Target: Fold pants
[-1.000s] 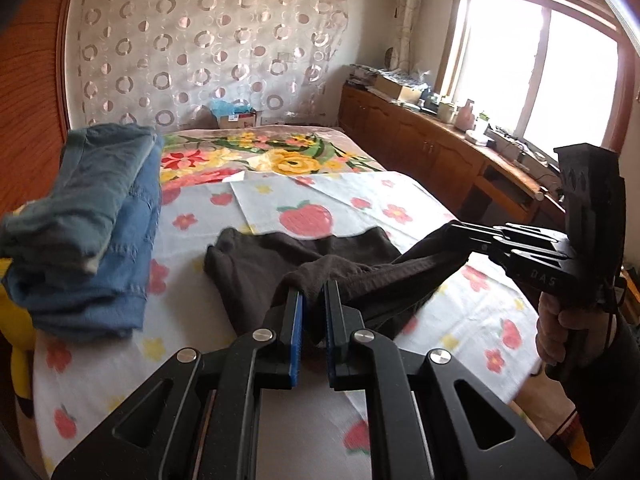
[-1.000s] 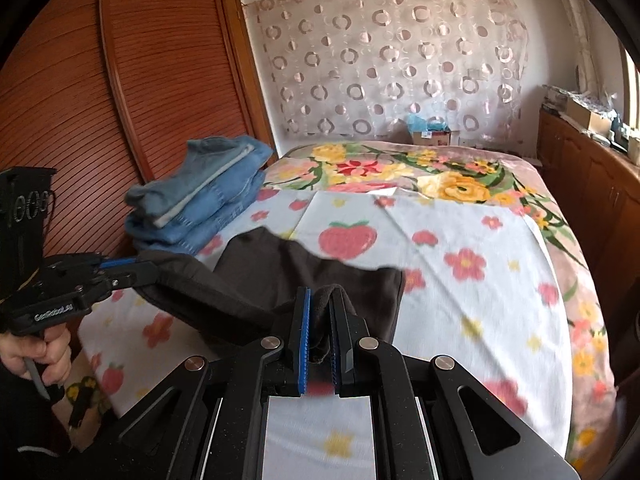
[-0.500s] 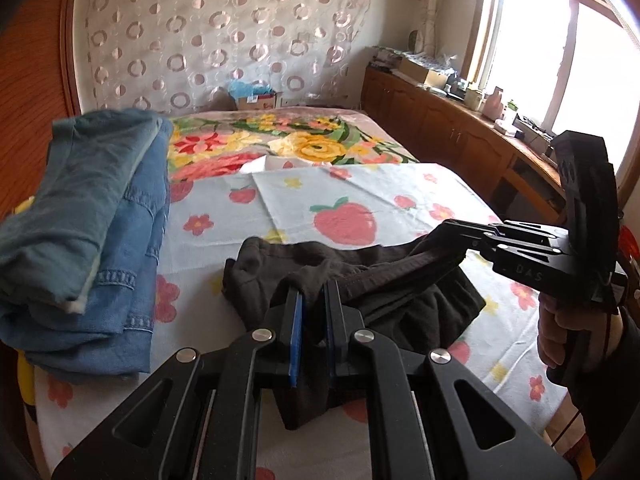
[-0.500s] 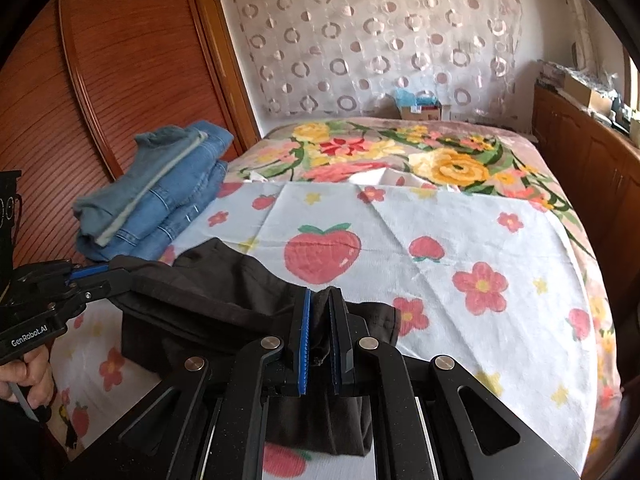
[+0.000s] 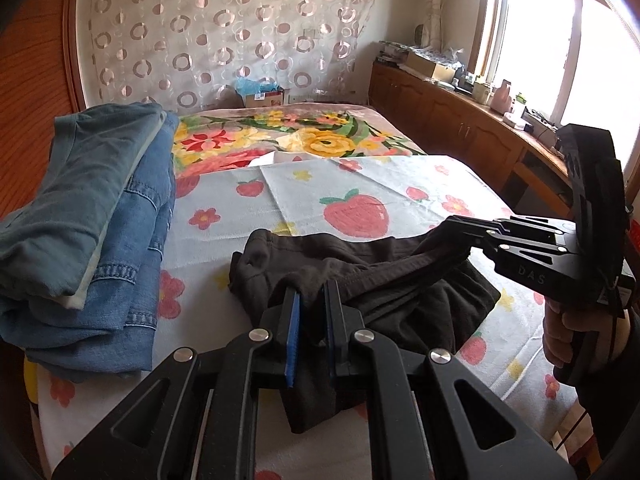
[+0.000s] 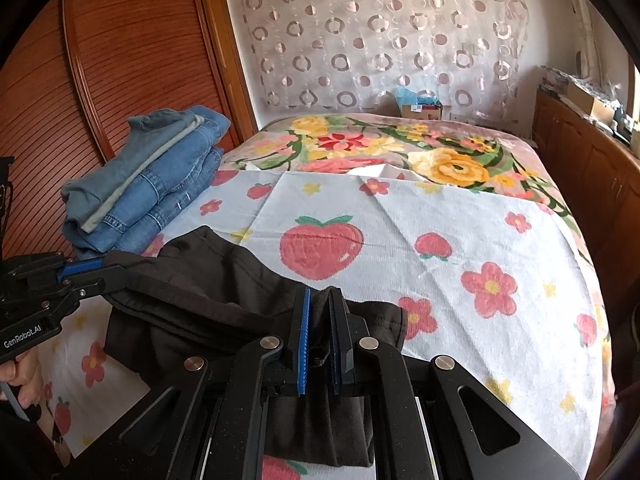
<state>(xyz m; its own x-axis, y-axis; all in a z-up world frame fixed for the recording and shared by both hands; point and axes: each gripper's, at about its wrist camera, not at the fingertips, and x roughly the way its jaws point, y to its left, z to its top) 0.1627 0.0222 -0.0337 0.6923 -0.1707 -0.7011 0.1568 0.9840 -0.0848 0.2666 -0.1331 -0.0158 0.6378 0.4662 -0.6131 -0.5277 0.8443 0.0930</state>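
Dark brown pants [image 5: 404,304] lie bunched on the strawberry-print sheet [image 5: 360,184] near the bed's front edge. My left gripper [image 5: 310,300] is shut on the pants' edge at their left end. My right gripper [image 6: 319,312] is shut on the same edge at their right end. The edge is stretched taut between the two grippers, a little above the rest of the pants [image 6: 188,288]. Each gripper shows in the other's view: the right one [image 5: 460,240], the left one [image 6: 112,272].
A stack of folded blue jeans [image 5: 92,224] lies at the bed's left side, also in the right wrist view [image 6: 148,184]. A floral blanket [image 6: 400,148] covers the far half. A wooden wardrobe [image 6: 120,60] stands left, a wooden cabinet [image 5: 460,120] under the window right.
Both grippers have carried the held pants edge forward and down, so the pants now lie doubled over and more bunched on the sheet. Both stay shut on the fabric.
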